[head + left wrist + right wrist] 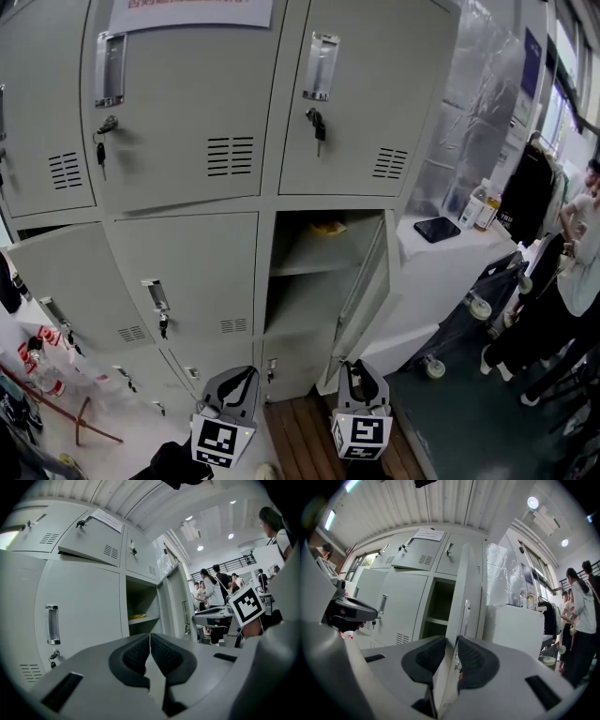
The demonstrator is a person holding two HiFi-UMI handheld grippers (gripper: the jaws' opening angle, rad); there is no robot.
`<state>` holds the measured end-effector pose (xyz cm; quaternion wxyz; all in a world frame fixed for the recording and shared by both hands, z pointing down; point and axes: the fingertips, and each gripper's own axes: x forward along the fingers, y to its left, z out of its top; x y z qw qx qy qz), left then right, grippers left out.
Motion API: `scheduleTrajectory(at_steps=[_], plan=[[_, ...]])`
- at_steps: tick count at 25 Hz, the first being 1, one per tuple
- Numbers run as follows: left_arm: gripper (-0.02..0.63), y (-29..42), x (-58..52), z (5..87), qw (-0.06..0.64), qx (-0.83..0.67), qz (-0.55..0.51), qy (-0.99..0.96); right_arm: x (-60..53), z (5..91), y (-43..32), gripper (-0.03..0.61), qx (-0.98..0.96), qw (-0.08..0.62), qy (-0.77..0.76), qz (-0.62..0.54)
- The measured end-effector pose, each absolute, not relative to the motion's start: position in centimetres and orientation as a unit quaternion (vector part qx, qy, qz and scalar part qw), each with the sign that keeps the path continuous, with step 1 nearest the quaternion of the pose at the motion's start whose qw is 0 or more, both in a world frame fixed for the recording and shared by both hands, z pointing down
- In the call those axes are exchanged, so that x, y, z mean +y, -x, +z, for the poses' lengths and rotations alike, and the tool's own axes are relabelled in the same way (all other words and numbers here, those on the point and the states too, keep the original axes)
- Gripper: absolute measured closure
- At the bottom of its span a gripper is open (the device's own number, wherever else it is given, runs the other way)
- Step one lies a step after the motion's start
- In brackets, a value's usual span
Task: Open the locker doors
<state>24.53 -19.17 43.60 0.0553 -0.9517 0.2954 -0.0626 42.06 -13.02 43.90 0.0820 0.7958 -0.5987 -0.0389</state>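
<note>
**Thin edge, shaky hold**

Head view: the open locker door (367, 281), middle row, right column, has my right tongs (359, 367) at its near edge, low down. Left gripper view: left tongs (150, 637) together, empty, before the closed door (79, 606). Right gripper view: pads (474, 660) clamp the door's thin edge; I judge a skewed pull could slip it free.

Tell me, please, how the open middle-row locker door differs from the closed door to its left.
The open door is swung outward, baring a shelf; the closed door sits flush. The right gripper clamps the open door's edge; nothing touches the closed door. Both are grey metal.
</note>
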Motion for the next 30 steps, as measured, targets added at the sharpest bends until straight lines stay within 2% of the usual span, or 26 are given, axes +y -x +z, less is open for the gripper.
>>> scheduleTrajectory(at_steps=[18, 19, 22, 30], plan=[[0.588, -30.4, -17.5, 44.0, 0.049, 0.237, -0.058, 0.969, -8.5, 44.1, -48.2, 0.489, -0.537, 0.087, -0.839, -0.03], [0.588, -30.6, -17.5, 44.1, 0.048, 0.235, -0.058, 0.969, -8.3, 44.1, -48.7, 0.492, -0.531, 0.088, -0.842, -0.03], [0.588, -31.5, -17.6, 44.3, 0.047, 0.23, -0.059, 0.97, -7.8, 44.2, -50.4, 0.563, -0.508, 0.088, -0.856, -0.033], [0.588, -33.4, -18.7, 45.0, 0.047, 0.229, -0.057, 0.971, -6.7, 44.3, -55.0, 0.563, -0.477, 0.086, -0.874, -0.029]])
